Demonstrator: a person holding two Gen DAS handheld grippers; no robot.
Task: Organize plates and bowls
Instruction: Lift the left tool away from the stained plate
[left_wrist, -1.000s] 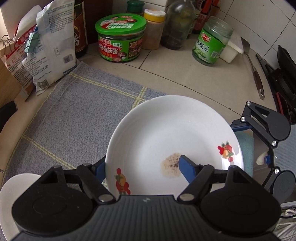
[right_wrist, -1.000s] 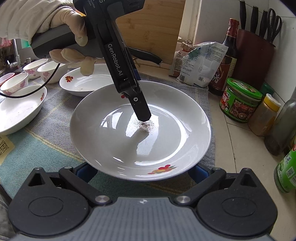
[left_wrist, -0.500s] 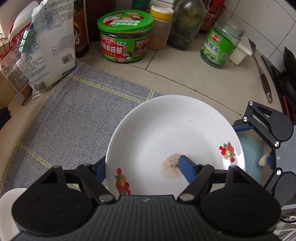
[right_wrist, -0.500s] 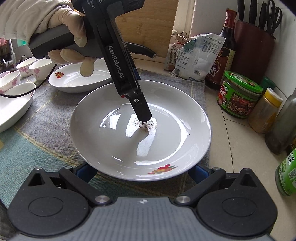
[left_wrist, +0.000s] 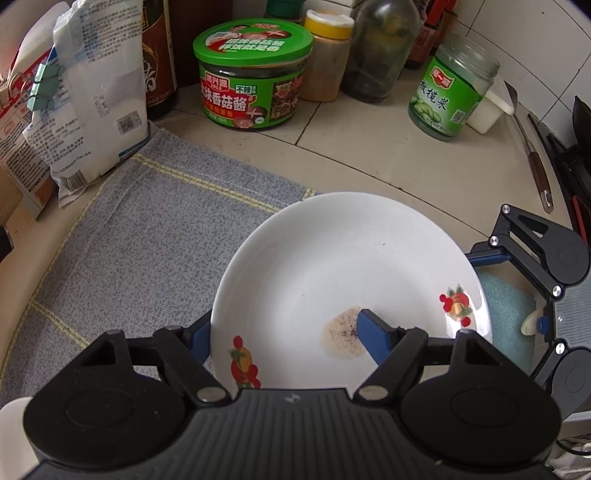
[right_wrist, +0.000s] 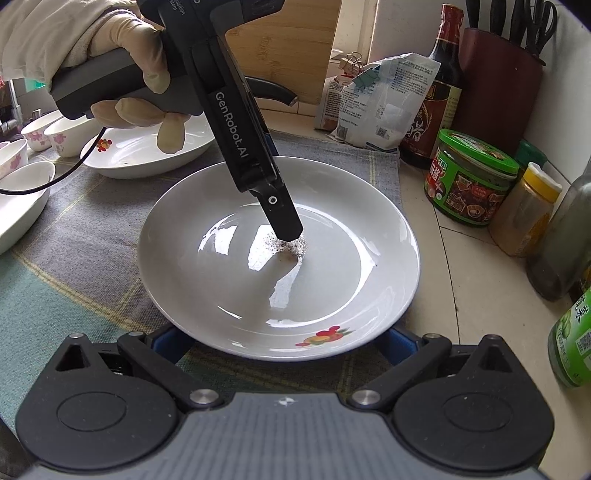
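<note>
Because one finger sits inside and one beneath the rim, the left hand-held gripper (left_wrist: 280, 332) is clamped on the white plate (left_wrist: 351, 273), raised above the grey cloth (left_wrist: 140, 240); the right hand-held gripper (right_wrist: 284, 339) stands apart under its near edge, seemingly steadying it.

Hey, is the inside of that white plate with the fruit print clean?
No, the white plate has a patch of brownish, speckled residue near its middle.

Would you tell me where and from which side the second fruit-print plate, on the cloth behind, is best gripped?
On the second plate, probably the near rim, from above: it lies flat, open side up, and its flared lip overhangs the cloth, so one finger slips under, one inside.
</note>
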